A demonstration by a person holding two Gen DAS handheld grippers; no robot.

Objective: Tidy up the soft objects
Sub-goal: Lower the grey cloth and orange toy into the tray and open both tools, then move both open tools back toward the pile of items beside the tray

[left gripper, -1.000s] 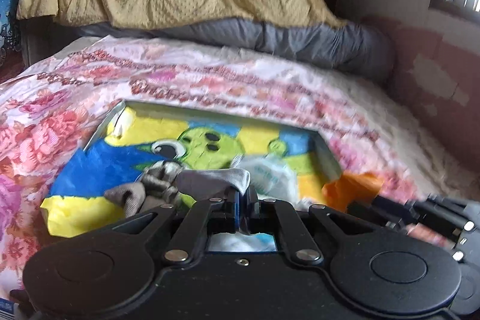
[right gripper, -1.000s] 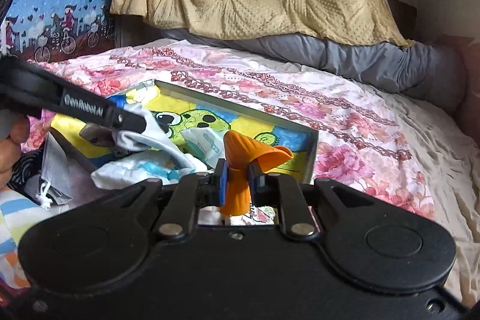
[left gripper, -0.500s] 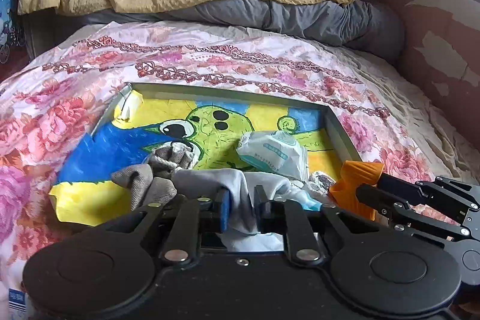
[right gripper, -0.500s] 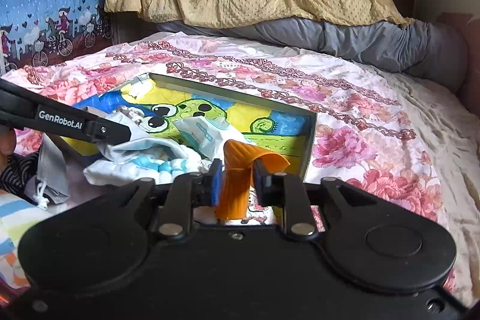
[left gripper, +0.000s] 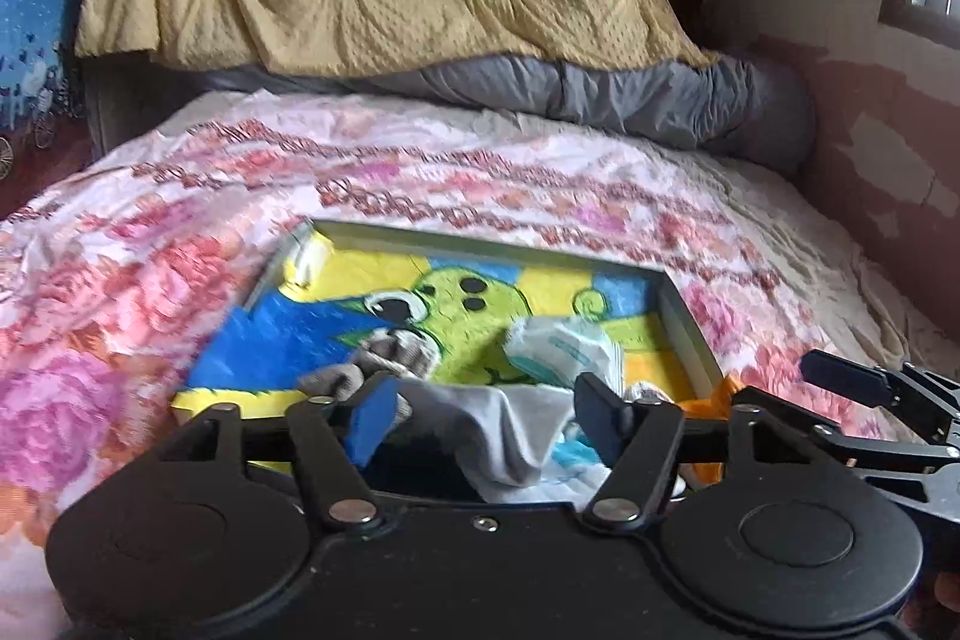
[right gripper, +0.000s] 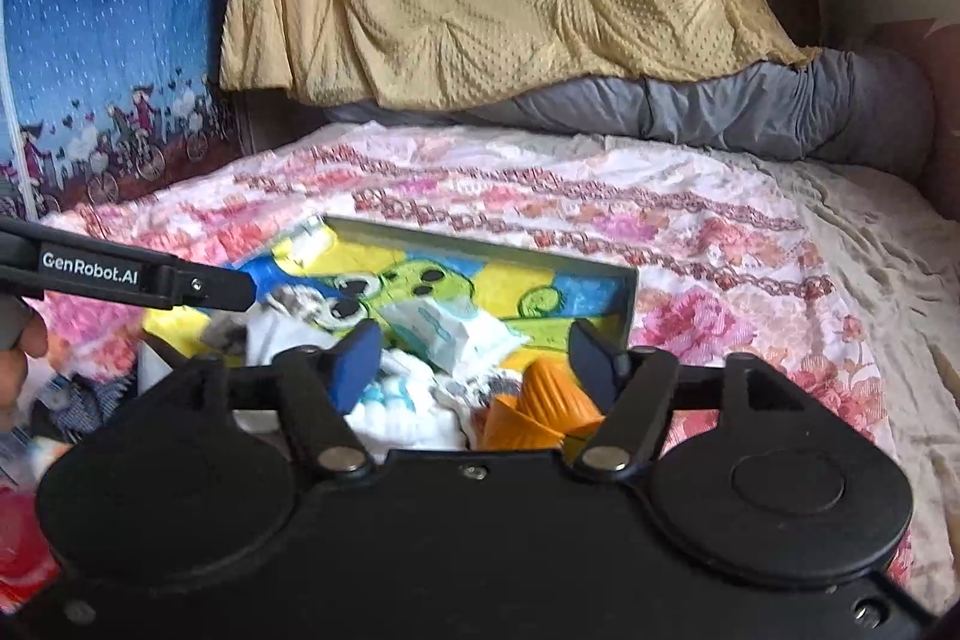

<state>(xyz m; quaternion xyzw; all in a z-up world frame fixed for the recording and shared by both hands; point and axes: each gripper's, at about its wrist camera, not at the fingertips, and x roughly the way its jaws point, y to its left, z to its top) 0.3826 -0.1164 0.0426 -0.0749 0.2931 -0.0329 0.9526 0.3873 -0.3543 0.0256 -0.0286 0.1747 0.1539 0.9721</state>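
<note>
While both claws hang over the near edge of the tray [left gripper: 384, 235], the sorting looks partly done: several soft things already lie inside and two more are just being let go. At the left of the tray's cartoon-printed floor sits a crumpled grey sock [left gripper: 390, 355]. Next comes the left gripper [left gripper: 489, 409], its jaws opening wide; a pale grey sock [left gripper: 504, 424] droops between them, touching neither pad as far as I can tell. Further right a white wipes packet [left gripper: 564, 346] rests on the tray floor, with a white and blue cloth [right gripper: 402, 409] bunched in front of it. At the tray's right near corner the right gripper [right gripper: 474, 370] is opening too, and an orange ribbed piece [right gripper: 540, 400] sits loose below its jaws. Judging by the bundle of clothes [right gripper: 66, 400] outside the tray at far left, more remains to be gathered.
</note>
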